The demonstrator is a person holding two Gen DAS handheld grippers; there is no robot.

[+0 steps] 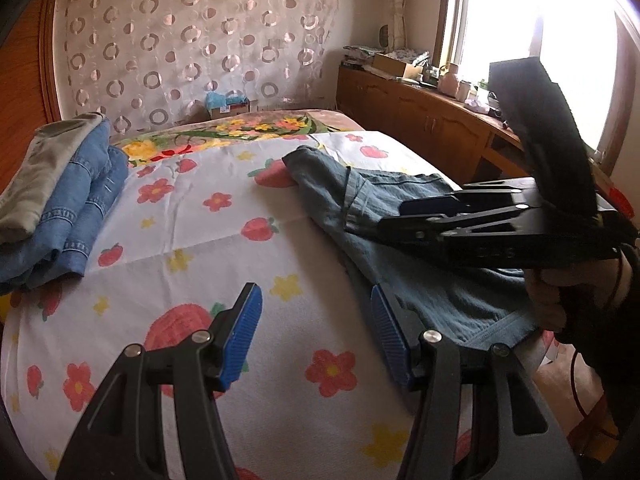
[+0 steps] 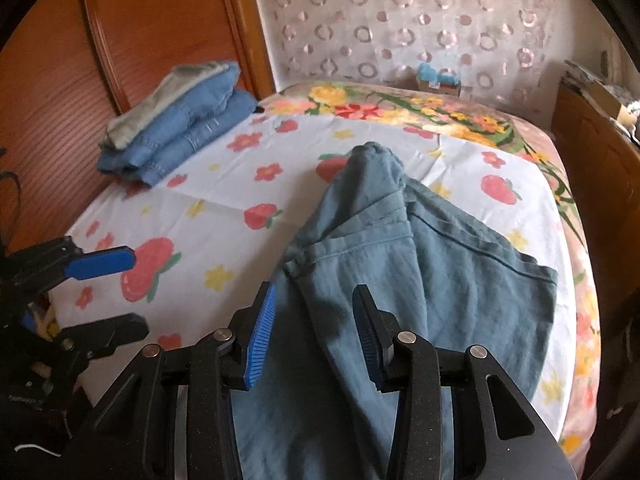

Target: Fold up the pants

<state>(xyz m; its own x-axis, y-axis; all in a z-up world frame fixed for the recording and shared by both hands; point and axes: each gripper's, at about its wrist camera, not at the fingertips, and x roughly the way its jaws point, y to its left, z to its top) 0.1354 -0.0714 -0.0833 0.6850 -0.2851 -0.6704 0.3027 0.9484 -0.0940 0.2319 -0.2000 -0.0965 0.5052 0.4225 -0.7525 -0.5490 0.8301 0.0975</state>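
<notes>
Left wrist view: the left tool [image 1: 316,336] hangs with pads apart and empty over bare sheet on the bed [image 1: 192,216]; the pants [image 1: 360,196] lie along the bed's right edge, folded clothes [image 1: 60,200] at its far left corner.

Right wrist view: the right tool [image 2: 314,336] stands apart above the pants [image 2: 420,256], pads clear of the cloth; open sheet lies to their left

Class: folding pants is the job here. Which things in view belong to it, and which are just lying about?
Job:
teal pants
left hand-held gripper
right hand-held gripper

Lying about:
folded clothes stack
small box
items on cabinet
</notes>
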